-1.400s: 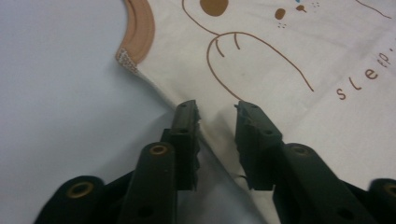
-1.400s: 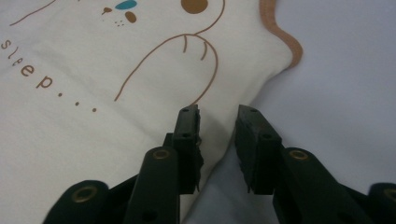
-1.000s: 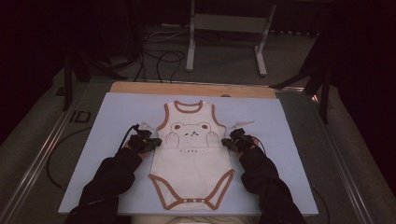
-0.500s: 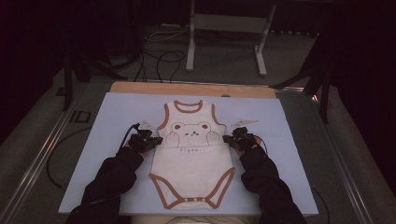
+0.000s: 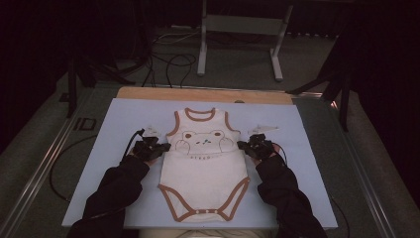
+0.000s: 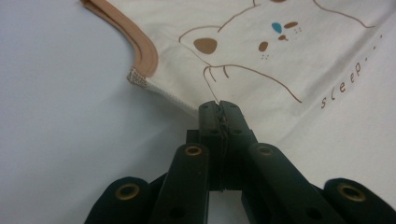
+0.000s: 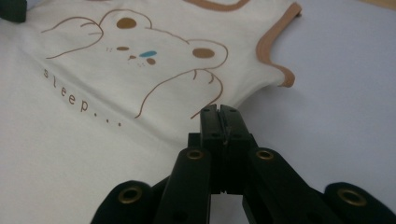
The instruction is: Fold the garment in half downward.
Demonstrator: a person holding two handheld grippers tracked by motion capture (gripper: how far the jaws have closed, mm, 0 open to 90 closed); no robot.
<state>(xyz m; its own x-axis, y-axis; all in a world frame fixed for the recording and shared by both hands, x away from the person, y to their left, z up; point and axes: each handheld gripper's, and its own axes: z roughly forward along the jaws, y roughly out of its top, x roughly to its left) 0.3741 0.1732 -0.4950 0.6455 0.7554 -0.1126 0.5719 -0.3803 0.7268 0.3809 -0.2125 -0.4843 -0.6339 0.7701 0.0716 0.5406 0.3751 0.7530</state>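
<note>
A cream baby bodysuit [image 5: 203, 168] with brown trim and a bear print lies flat, neck end away from me, on the light blue mat [image 5: 124, 114]. My left gripper [image 5: 166, 147] is at its left side edge just below the armhole. In the left gripper view the jaws of the left gripper [image 6: 219, 105] are shut, with the hem of the bodysuit [image 6: 289, 60] running in between their tips. My right gripper [image 5: 240, 145] mirrors it at the right side edge. The right gripper [image 7: 219, 108] is shut on the bodysuit [image 7: 93, 135] below the bear's paw.
The mat lies on a wooden board [image 5: 198, 94] whose far edge shows. Beyond it on the dark floor stand a metal stand [image 5: 237, 49] and loose cables [image 5: 168, 59]. Bare mat extends to both sides of the garment. A cable [image 5: 54, 173] trails off the mat's left edge.
Both hands stay at the garment's sides; the right gripper has shifted very slightly. The bodysuit lies the same as before.
</note>
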